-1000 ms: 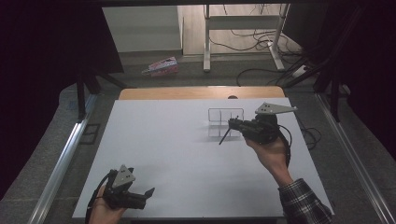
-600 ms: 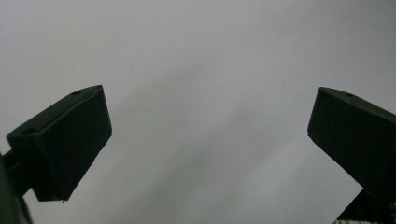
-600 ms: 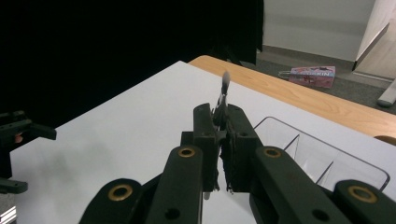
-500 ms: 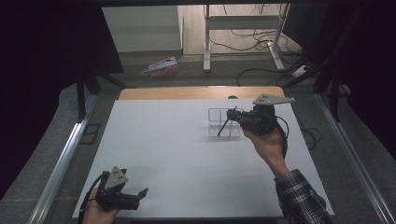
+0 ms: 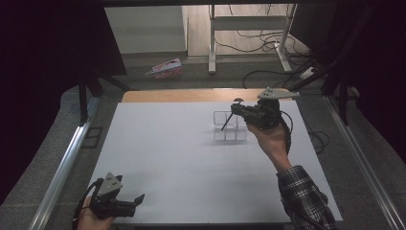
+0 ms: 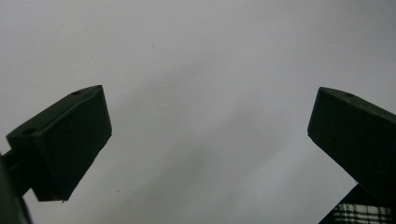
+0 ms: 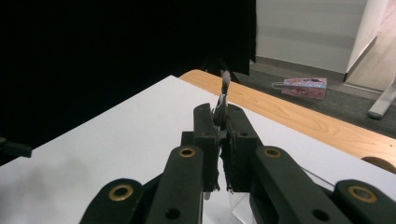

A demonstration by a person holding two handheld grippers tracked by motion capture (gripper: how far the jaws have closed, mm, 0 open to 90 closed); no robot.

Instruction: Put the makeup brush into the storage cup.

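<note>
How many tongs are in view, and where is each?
2. The left tongs sit open at the white table's near left edge; the right tongs, shut on a thin brush, hang over the clear compartment box.

A white bench (image 5: 182, 158) with a wooden strip along its far edge carries a clear, compartmented box (image 5: 229, 128), which stands directly under the right gripper's fingers (image 5: 239, 111), well apart from the left gripper's fingers (image 5: 139, 199) by the near edge.

One clear organiser (image 5: 230, 127), one brush (image 5: 231, 115), two tools.
</note>
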